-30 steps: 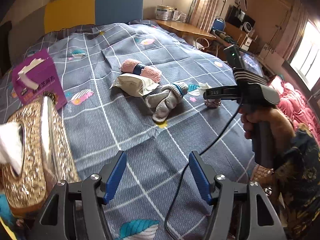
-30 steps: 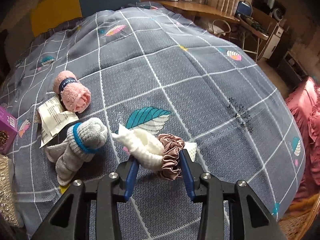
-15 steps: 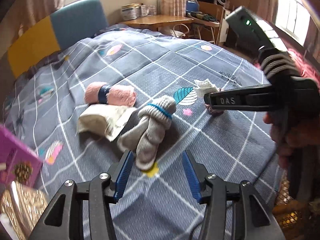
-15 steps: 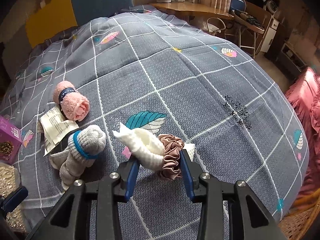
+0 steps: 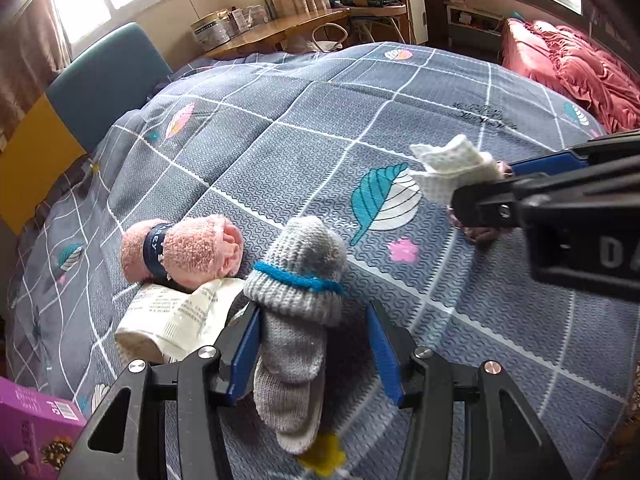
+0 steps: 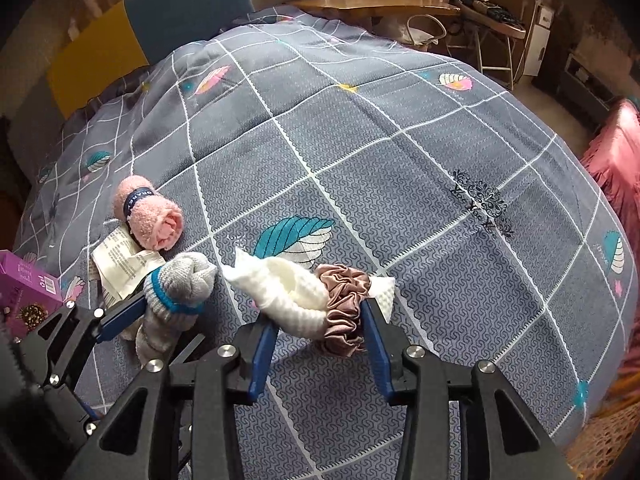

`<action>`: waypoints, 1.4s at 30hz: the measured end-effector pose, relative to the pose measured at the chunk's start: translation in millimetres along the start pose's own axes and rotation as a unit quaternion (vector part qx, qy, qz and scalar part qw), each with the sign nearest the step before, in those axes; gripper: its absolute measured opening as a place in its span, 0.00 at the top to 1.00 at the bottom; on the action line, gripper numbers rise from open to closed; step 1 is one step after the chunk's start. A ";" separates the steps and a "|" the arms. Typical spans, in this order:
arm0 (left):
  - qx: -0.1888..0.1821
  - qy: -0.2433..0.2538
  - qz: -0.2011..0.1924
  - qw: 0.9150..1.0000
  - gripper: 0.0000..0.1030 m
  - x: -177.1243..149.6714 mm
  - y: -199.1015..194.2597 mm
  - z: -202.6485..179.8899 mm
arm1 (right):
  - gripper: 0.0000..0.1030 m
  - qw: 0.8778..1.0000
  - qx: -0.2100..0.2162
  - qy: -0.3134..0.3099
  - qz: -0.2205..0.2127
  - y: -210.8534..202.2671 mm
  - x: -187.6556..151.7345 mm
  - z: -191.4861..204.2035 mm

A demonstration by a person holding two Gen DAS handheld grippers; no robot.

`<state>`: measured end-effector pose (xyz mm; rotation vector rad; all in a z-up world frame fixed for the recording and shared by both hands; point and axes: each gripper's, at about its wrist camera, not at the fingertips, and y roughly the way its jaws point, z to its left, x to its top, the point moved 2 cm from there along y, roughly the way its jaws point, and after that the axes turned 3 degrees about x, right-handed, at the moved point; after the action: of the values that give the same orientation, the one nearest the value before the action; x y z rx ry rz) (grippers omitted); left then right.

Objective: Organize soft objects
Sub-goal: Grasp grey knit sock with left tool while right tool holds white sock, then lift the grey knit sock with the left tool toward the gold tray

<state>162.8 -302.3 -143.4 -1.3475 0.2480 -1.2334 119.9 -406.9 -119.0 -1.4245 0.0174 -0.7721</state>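
Observation:
A grey sock bundle with a blue band point(image 5: 298, 312) lies on the grey checked bedspread point(image 5: 304, 120). My left gripper point(image 5: 314, 326) is open, its blue fingers either side of the bundle. A pink rolled towel point(image 5: 188, 250) and a white paper-wrapped packet point(image 5: 176, 316) lie just left of it. My right gripper point(image 6: 320, 328) is open around a white knit cloth point(image 6: 286, 296) and a mauve satin scrunchie point(image 6: 344, 300). The sock bundle point(image 6: 176, 296) and left gripper fingers point(image 6: 120, 316) show at the right wrist view's left.
A purple box point(image 5: 28, 428) sits at the bed's near left corner. A teal and yellow headboard point(image 6: 132, 32) stands at the far end. A wooden desk point(image 6: 372, 4) and a pink bed point(image 5: 572, 64) lie beyond the bedspread.
My left gripper has swung right and moved in until its fingers straddle the grey sock bundle. My right gripper has stayed around the white cloth and scrunchie.

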 end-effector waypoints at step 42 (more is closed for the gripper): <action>-0.037 -0.202 -0.012 0.979 0.67 -145.4 -81.1 3.7 | 0.70 0.994 0.022 -0.102 -0.014 2.7 -5.0 33.9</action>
<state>64.0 -168.3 -147.4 -1.6360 -0.0095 -0.9503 132.7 -375.1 -117.1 -1.4588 -0.1761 -0.6417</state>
